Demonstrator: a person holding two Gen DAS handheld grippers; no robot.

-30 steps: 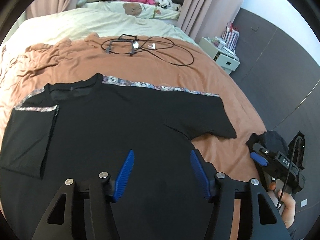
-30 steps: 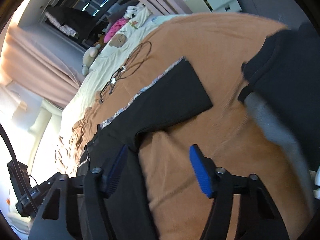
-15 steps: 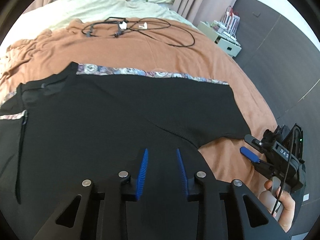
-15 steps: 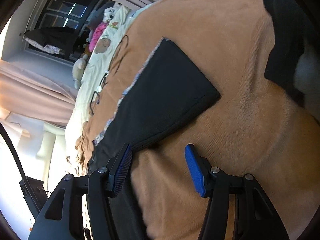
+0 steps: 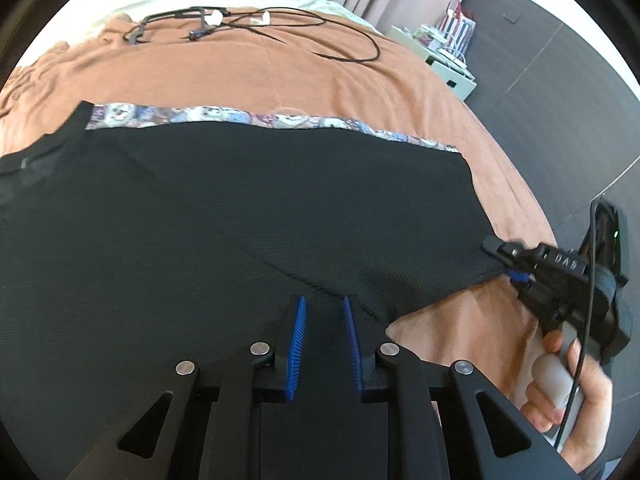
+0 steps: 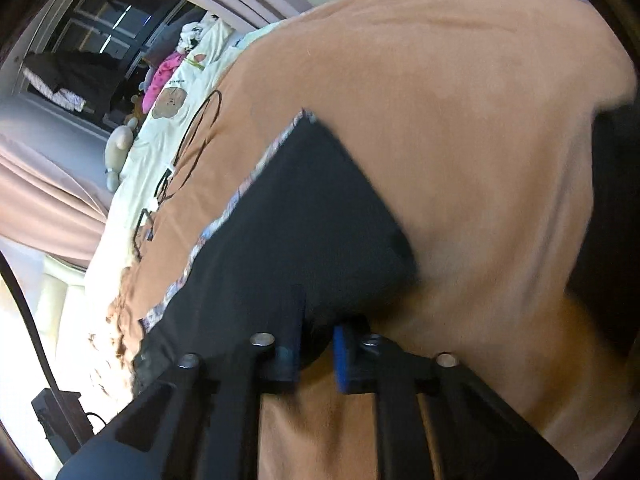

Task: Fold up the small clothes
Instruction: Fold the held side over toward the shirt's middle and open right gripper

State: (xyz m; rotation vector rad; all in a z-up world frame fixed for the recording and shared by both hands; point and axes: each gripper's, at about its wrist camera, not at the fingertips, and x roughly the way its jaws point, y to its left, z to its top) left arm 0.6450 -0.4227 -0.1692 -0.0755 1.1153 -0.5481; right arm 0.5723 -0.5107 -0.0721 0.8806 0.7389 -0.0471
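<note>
The left gripper hangs low over the black T-shirt, near the seam where the sleeve joins the body. Its blue pads stand close together with a narrow gap, and I cannot tell whether any cloth is pinched between them. The T-shirt lies flat on the brown blanket; a patterned strip runs along its far edge. Beyond the T-shirt, a black cable lies in loops on the blanket. At the right end of the sleeve, the right gripper touches the sleeve's corner, and a hand holds its handle.

In the right wrist view, the right gripper is nearly closed, and a fold of the T-shirt sleeve edge sits between its pads. The sleeve stretches away from the gripper over the brown blanket. Far behind the T-shirt, soft toys lie on a cream cover. The view is blurred.
</note>
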